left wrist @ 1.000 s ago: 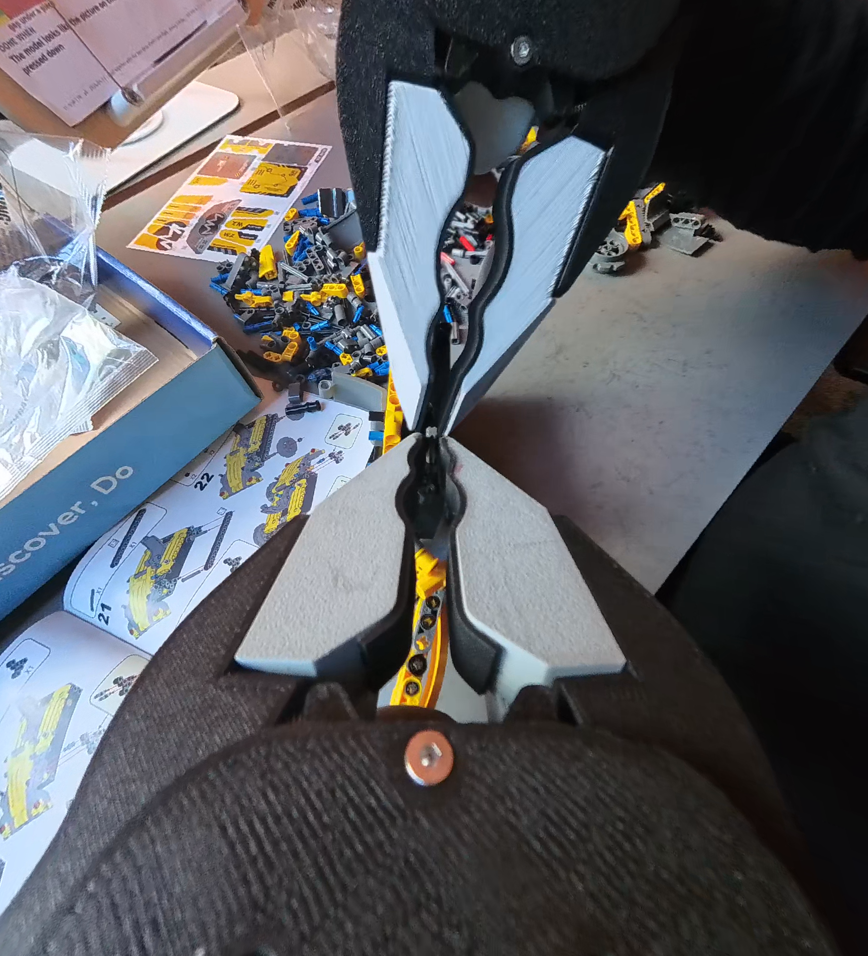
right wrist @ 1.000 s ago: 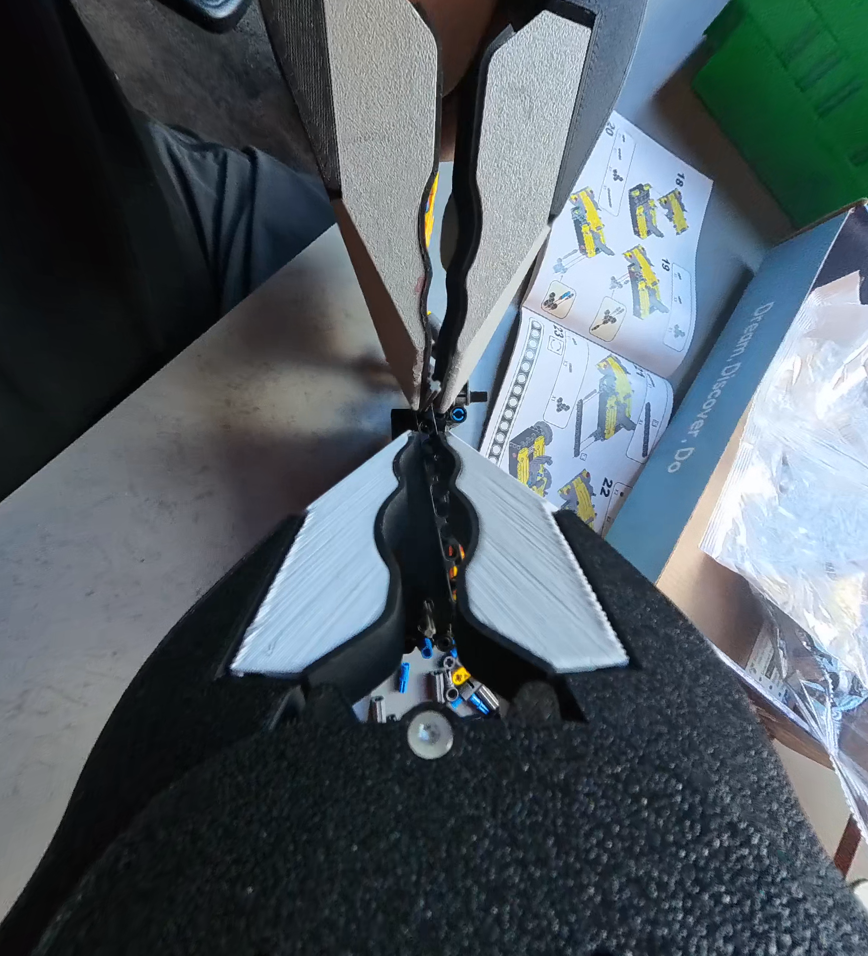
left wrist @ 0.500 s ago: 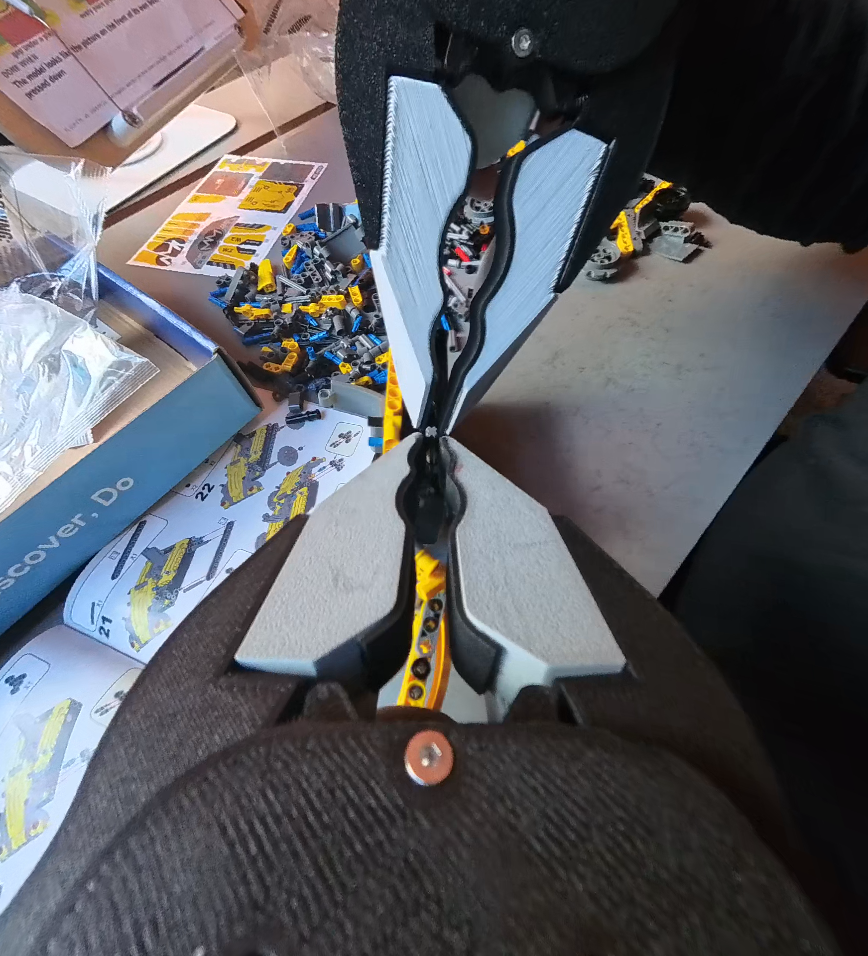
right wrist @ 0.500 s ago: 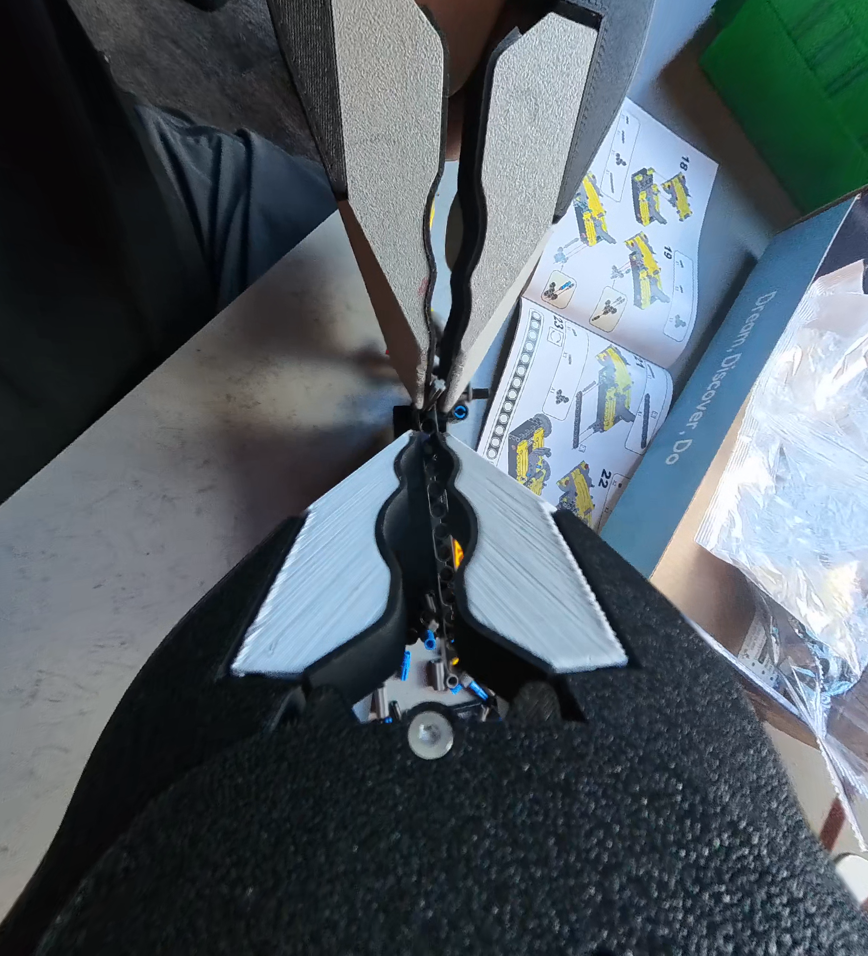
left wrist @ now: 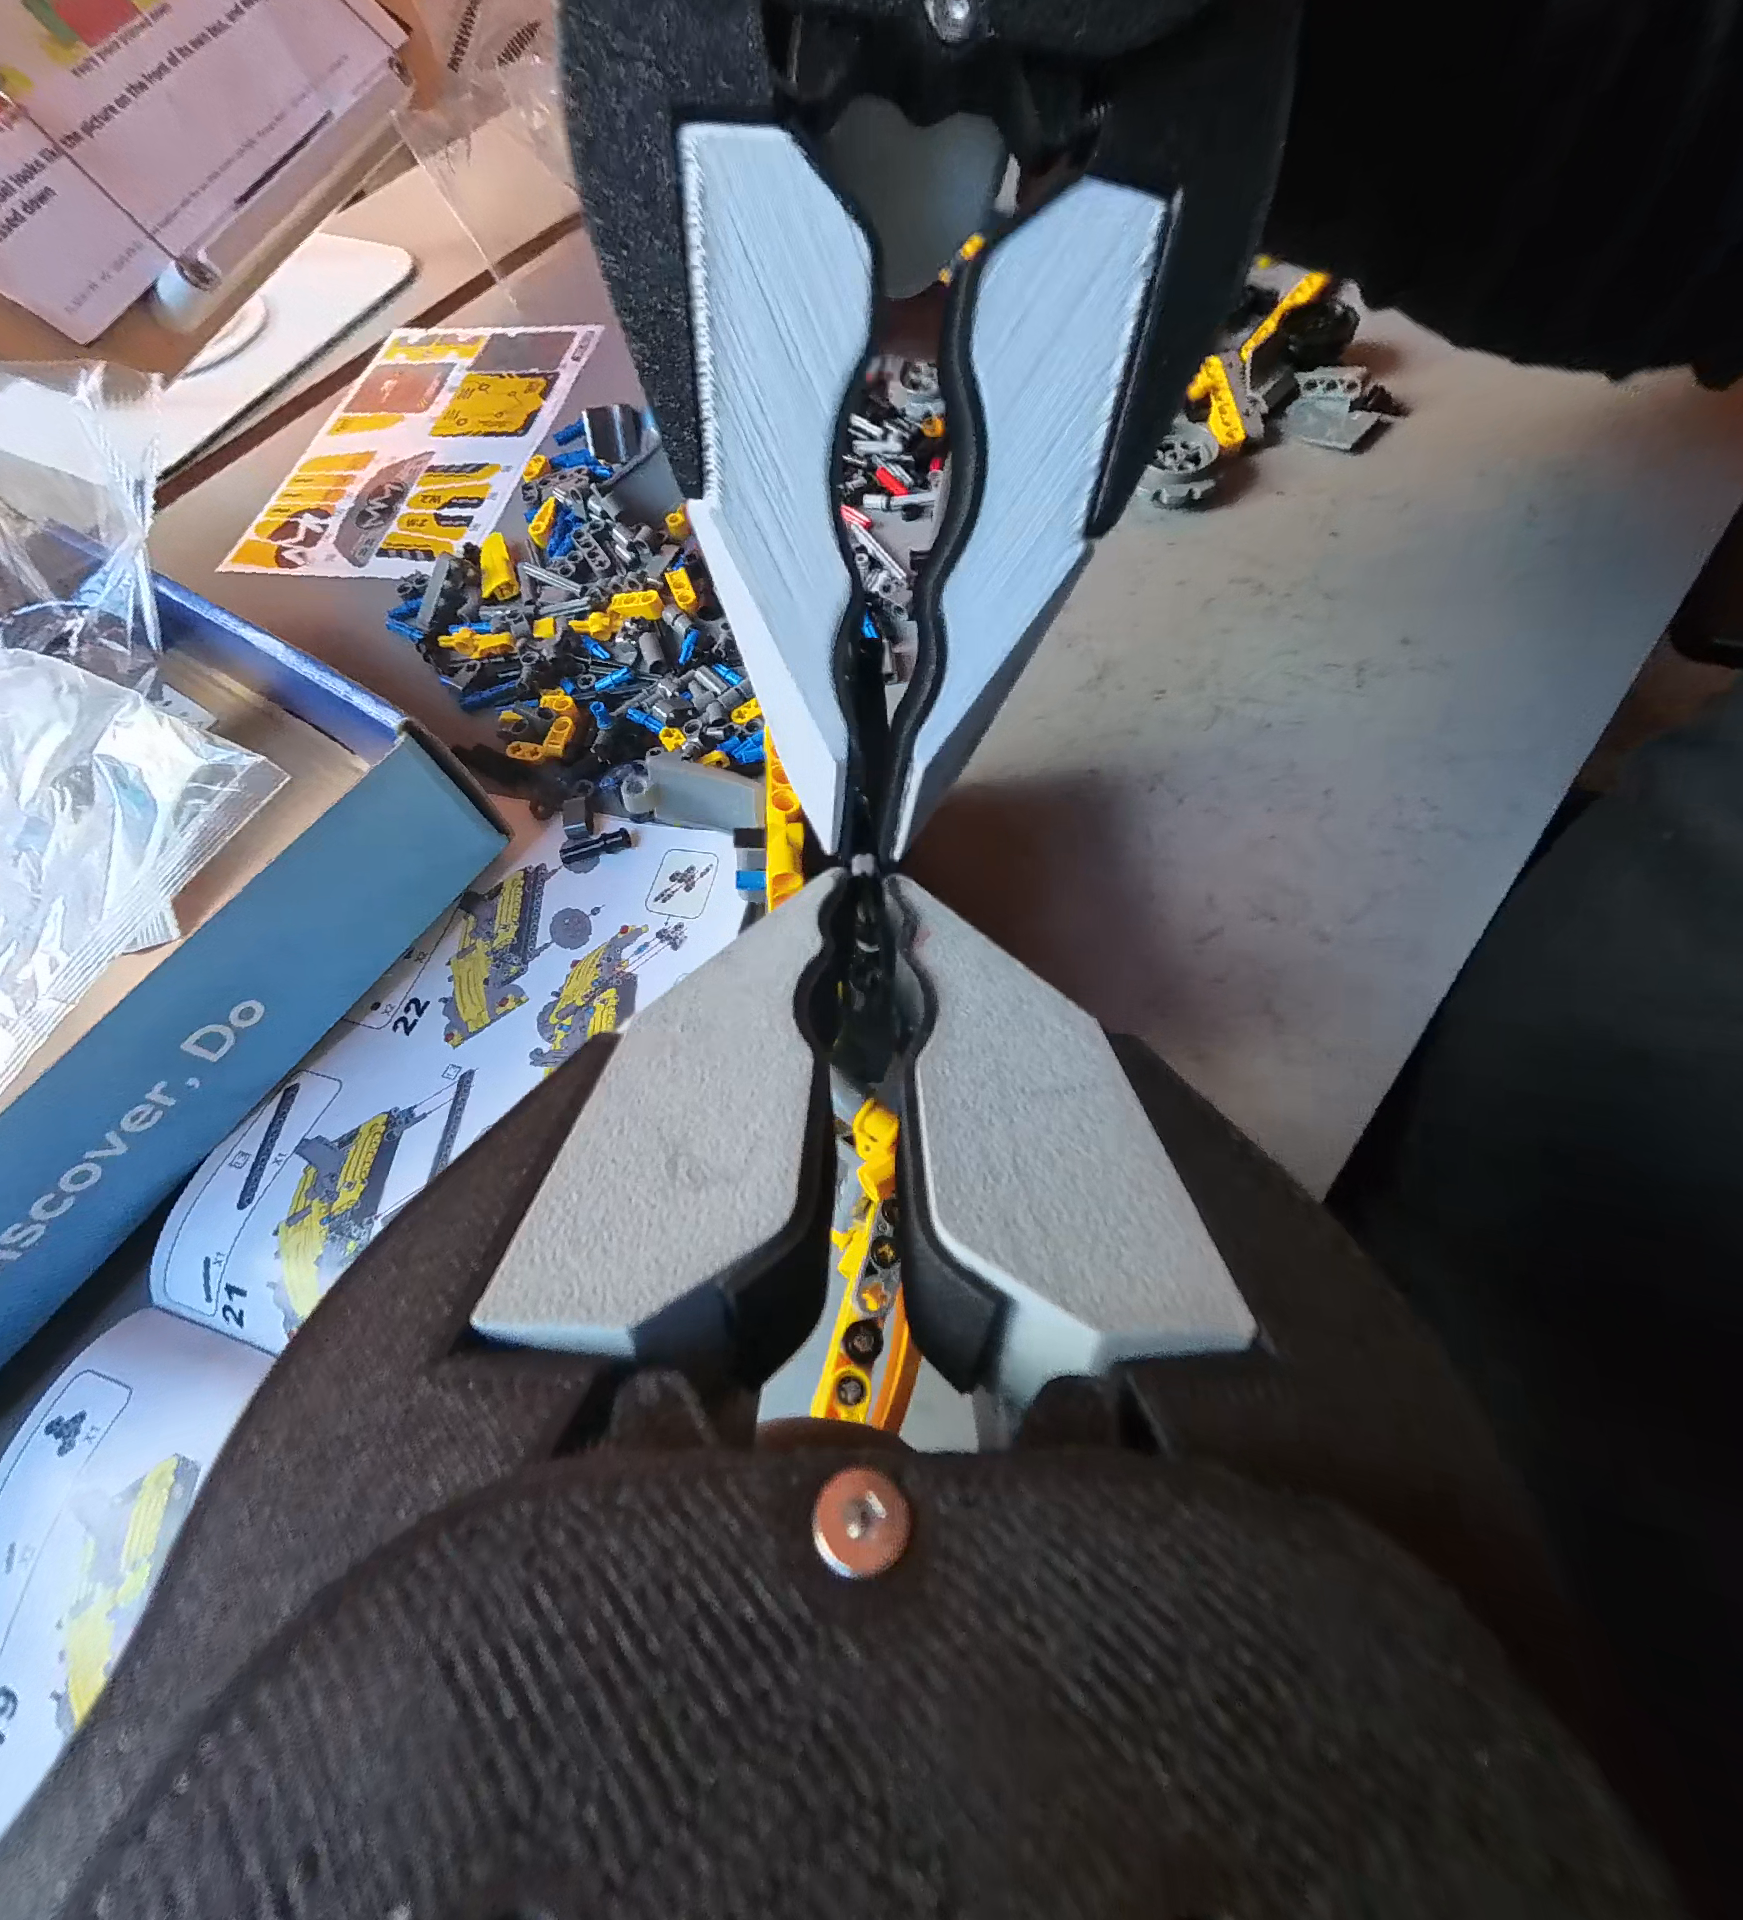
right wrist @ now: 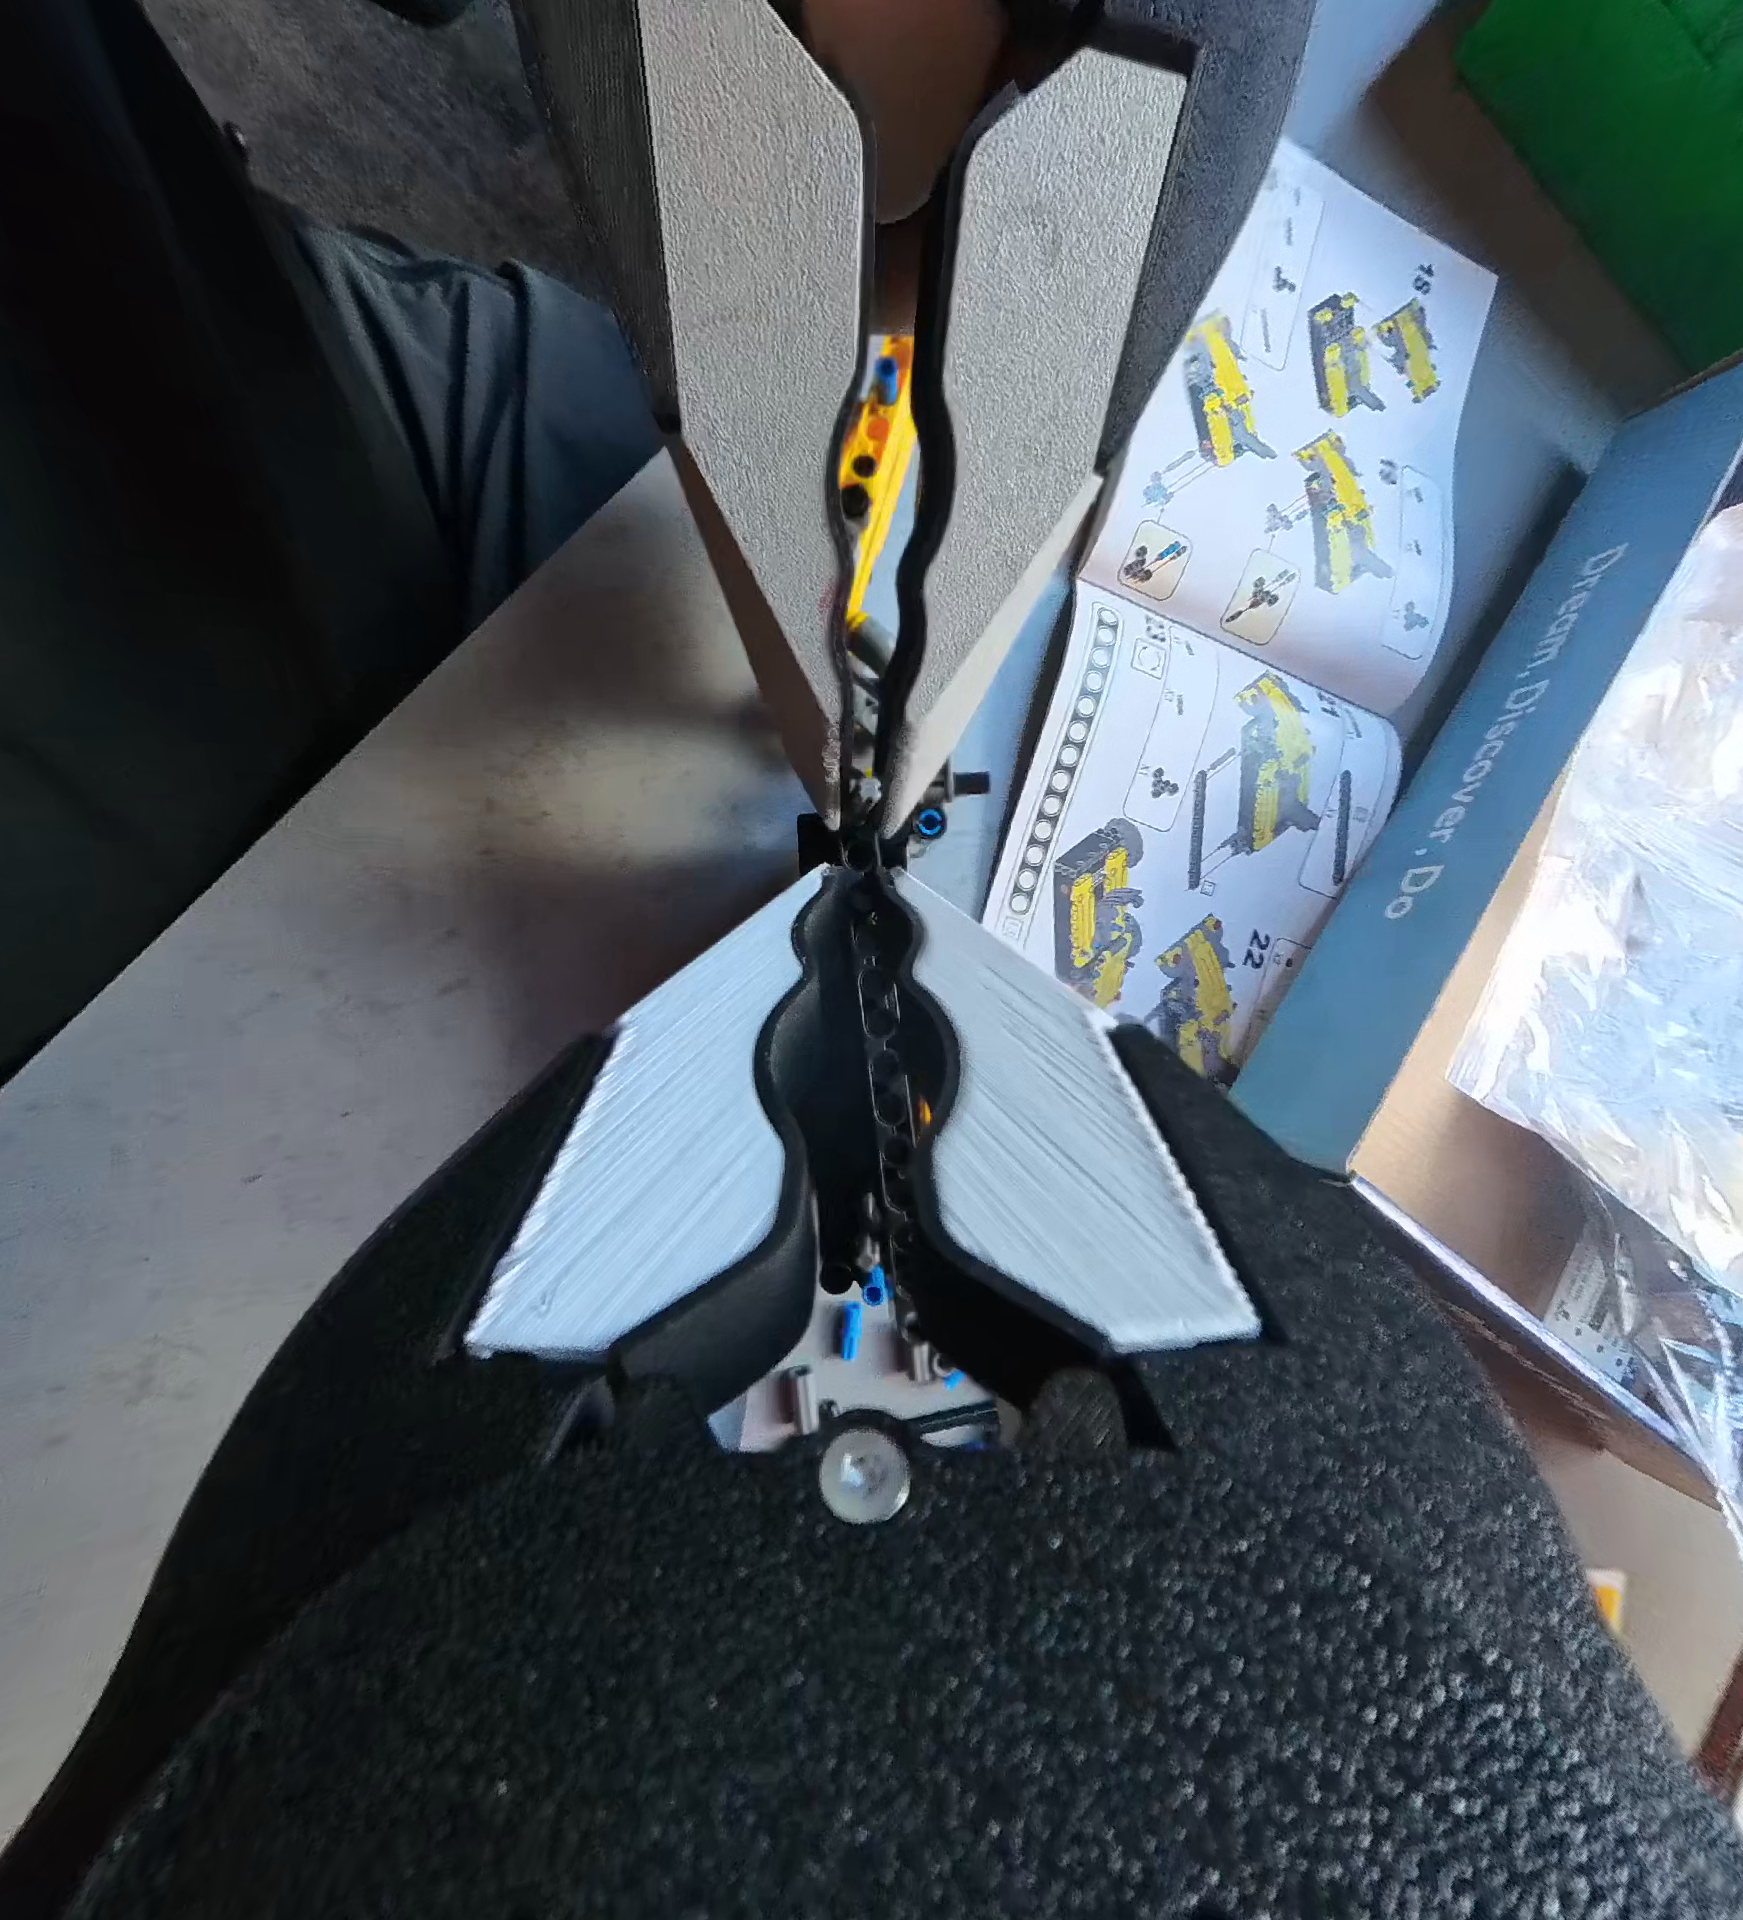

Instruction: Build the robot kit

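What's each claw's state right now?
Left claw: shut on yellow beam assembly.
Right claw: shut on black beam.

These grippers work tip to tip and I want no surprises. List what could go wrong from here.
1. The left gripper and right gripper meet tip to tip; the left pinches a small dark part at its very tips, so pushing against the black beam may twist it loose.
2. The table edge is close: a dropped piece could fall off.
3. Fingers hide the joint in both views, so misalignment may go unseen.
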Motion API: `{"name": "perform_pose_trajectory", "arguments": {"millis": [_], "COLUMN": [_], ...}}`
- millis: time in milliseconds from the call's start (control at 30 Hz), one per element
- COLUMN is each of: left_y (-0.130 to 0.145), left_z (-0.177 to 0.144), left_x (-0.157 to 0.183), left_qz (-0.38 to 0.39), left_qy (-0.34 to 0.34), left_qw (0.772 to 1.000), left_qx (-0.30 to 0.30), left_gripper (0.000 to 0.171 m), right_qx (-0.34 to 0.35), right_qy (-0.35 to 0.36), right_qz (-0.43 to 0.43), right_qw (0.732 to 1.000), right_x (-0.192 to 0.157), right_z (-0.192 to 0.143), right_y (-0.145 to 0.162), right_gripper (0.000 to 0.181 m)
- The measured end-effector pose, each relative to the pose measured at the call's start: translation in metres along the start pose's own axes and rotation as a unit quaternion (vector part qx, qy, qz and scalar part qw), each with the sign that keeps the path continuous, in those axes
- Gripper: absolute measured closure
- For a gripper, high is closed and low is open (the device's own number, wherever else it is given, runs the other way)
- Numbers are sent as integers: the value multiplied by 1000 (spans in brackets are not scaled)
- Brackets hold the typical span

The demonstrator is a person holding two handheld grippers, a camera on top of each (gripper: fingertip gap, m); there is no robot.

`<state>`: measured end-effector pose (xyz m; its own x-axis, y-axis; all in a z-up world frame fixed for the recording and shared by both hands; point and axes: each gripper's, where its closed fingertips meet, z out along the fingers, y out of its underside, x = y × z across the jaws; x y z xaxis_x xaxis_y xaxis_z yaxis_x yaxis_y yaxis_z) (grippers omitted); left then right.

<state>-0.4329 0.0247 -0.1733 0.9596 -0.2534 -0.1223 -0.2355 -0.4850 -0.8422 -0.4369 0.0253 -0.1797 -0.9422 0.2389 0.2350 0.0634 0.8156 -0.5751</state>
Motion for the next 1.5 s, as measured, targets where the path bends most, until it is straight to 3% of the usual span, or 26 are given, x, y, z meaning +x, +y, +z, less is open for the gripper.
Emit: {"name": "perform_pose_trajectory", "arguments": {"millis": [300, 433, 733, 900, 1067, 1300, 1367, 1500], "left_y": [1, 21, 9, 21, 40, 51, 50, 50], "left_z": [1, 11, -1, -5, -1, 4, 4, 7], "left_x": [1, 1, 7, 36, 46, 41, 36, 23], "left_qz": [13, 33, 59, 114, 168, 148, 142, 79], "left_qy": [-5, -18, -15, 14, 6, -12, -28, -55], "left_qw": [1000, 998, 998, 993, 986, 988, 989, 995], "left_qx": [-3, -43, 11, 29, 20, 36, 39, 20], "left_gripper": [170, 171, 171, 171, 171, 170, 170, 171], "right_qx": [-30, -85, -24, 34, 1, -73, -52, 57], "right_qy": [-14, -6, 28, 28, 64, 115, 108, 36], "right_qz": [-4, -30, 42, 133, 117, 53, 57, 166], "right_qw": [999, 996, 998, 990, 991, 989, 991, 984], "right_x": [-3, -7, -6, -8, 0, 8, 1, -26], "right_z": [5, 26, -2, -4, 23, 35, 30, 21], "right_y": [2, 19, 26, 42, 45, 55, 46, 11], "right_gripper": [176, 178, 181, 141, 137, 132, 136, 129]}}
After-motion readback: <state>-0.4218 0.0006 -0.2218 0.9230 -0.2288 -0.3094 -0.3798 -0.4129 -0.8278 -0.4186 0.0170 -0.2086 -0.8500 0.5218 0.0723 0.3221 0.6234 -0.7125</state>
